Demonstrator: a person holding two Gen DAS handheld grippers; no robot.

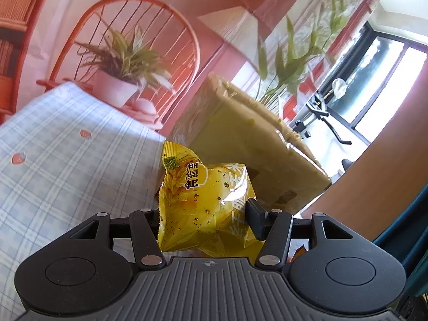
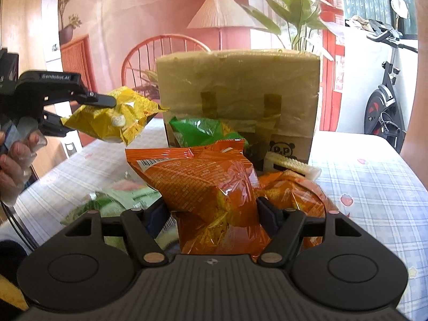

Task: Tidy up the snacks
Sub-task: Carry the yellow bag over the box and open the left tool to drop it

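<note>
Your left gripper (image 1: 207,220) has its jaws clamped on the yellow snack bag (image 1: 206,200), held aloft beside the cardboard box (image 2: 238,91). Your right gripper (image 2: 214,214) pinches the orange bag (image 2: 203,182) above the desk (image 2: 374,176). Next, probably carry both over the box's rim.

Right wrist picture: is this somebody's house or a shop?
Most likely a home's dining area: a table with a checked cloth, a wooden chair, a floor lamp and an exercise bike.

The yellow snack bag (image 1: 206,203) and orange snack bag (image 2: 203,187) are glossy, crinkled foil-plastic; the cardboard box (image 2: 238,91) looks matt, the checked tablecloth (image 1: 67,144) soft cloth.
</note>
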